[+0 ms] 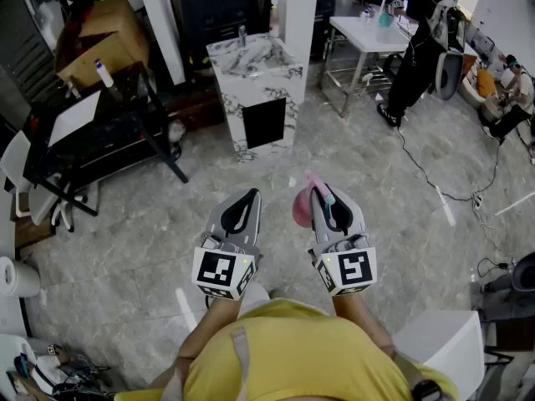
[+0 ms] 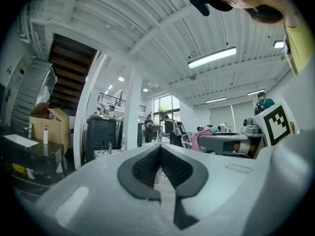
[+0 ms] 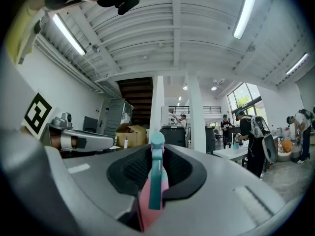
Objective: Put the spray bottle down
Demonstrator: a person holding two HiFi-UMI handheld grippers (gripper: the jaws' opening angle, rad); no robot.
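A pink spray bottle [image 1: 303,208] with a teal trigger and nozzle sits clamped between the jaws of my right gripper [image 1: 327,197], held level above the floor. In the right gripper view the spray bottle [image 3: 156,181] stands between the dark pads, its teal nozzle poking out in front. My left gripper [image 1: 243,207] hovers beside it at the same height, its jaws shut with nothing between them. The left gripper view shows its pads [image 2: 147,167] meeting along a thin seam, and the pink bottle [image 2: 201,134] off to the right.
A marble-patterned cabinet with a sink [image 1: 255,90] stands ahead on the grey tiled floor. A black rack with a cardboard box [image 1: 96,124] is at the left, a white table [image 1: 368,36] at the back right with a person [image 1: 422,40] beside it. Cables [image 1: 443,192] trail on the right.
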